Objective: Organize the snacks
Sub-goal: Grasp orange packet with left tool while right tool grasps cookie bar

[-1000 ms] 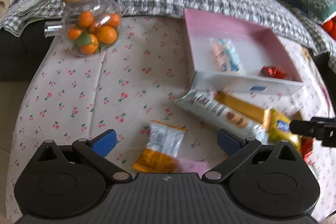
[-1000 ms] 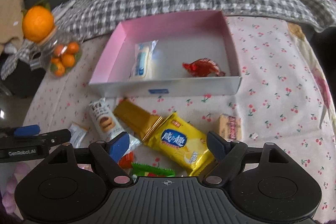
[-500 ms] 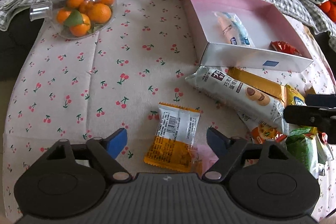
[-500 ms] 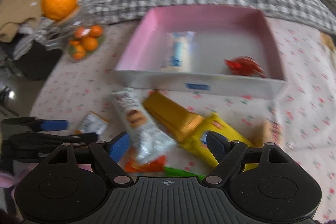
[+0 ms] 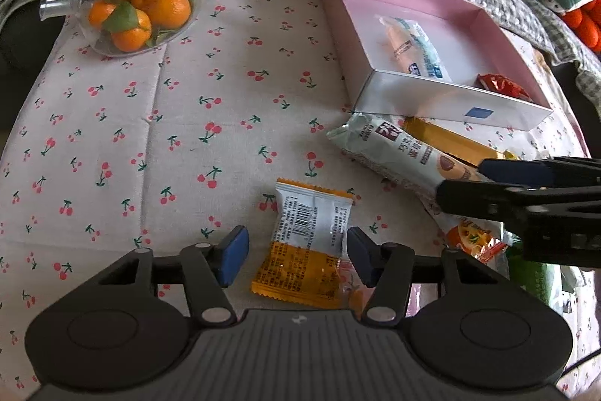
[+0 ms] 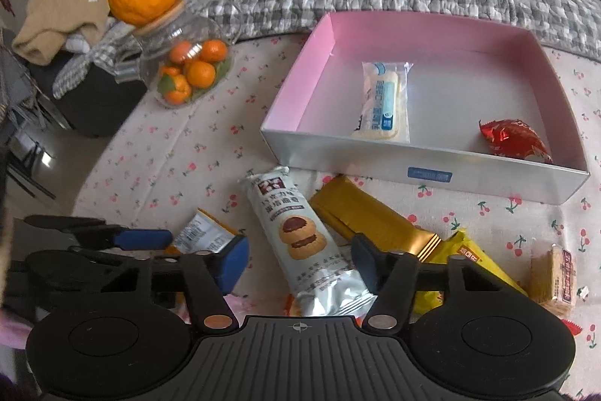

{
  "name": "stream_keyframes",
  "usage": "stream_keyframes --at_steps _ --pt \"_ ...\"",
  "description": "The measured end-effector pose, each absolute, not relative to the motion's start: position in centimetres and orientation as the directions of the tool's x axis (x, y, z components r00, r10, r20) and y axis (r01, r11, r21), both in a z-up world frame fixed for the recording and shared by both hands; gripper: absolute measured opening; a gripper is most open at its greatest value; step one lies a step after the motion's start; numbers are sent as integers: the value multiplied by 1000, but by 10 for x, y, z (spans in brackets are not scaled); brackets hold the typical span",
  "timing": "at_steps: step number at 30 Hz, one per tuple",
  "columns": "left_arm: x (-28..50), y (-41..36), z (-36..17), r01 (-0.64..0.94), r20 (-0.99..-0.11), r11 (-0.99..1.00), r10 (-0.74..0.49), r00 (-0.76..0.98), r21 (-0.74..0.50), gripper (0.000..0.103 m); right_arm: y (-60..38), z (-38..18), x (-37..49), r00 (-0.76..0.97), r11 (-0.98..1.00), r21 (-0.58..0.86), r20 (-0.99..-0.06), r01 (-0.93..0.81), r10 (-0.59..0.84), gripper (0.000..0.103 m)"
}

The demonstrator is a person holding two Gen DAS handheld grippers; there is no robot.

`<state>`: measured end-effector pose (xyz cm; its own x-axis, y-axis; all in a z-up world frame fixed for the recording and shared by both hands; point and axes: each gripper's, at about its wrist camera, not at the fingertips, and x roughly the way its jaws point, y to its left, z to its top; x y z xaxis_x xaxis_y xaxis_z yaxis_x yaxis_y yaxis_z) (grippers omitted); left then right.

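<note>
Left edge of the table: a glass jar (image 5: 137, 0) of small oranges, well apart from the work and no part of it. Next rightward, the left gripper (image 5: 296, 256) sits low with its jaws spread wide, one on each side of a small orange-and-white packet (image 5: 308, 243) that lies flat on the cherry-print cloth (image 5: 150, 138); neither pad touches it. That packet looks light, thin and crinkly, likely to slide on the cloth under a sideways push, so a pinch across its narrow middle, well inside the crimped ends, seems safest. Further right, the right gripper (image 6: 300, 264) is likewise open and holding nothing, its jaws astride the lower part of a long white cookie pack (image 6: 300, 243). That pack looks puffy and soft, its contents probably brittle, so a gentle squeeze near mid-length should carry it level without crushing. Its foil skin may be slippery. Beside it lie a gold bar (image 6: 372, 217) and a yellow chip bag (image 6: 477, 262), overlapping, with more wrappers under them that cannot be made out clearly. Far right on the cloth, a small square wafer (image 6: 559, 279) lies alone. Behind the pile stands the pink box (image 6: 319, 59), holding a white-and-blue roll (image 6: 383, 100) and a red wrapped sweet (image 6: 514, 138), with much of its floor bare for the rest.
</note>
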<state>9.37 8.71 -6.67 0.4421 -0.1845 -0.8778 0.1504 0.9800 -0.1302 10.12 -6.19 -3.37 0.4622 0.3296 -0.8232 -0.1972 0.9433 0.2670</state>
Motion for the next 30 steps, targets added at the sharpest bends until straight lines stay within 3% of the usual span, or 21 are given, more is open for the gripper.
stream_keyframes --at_steps 3,10,16,30 --pt "94 83 -67 166 -879 979 -181 442 -118 55 -59 -39 102 453 949 244 -836 -201 310 47" --pt "93 74 -69 193 -881 979 -146 450 -64 55 -50 -43 99 460 954 179 -844 -240 274 43" --pt "92 74 -68 202 -883 979 -105 458 -12 38 -48 -40 101 439 944 222 -843 -243 311 33" --pt "90 77 -57 156 -874 987 -107 473 -37 36 -61 -24 100 393 934 325 -848 -145 356 31"
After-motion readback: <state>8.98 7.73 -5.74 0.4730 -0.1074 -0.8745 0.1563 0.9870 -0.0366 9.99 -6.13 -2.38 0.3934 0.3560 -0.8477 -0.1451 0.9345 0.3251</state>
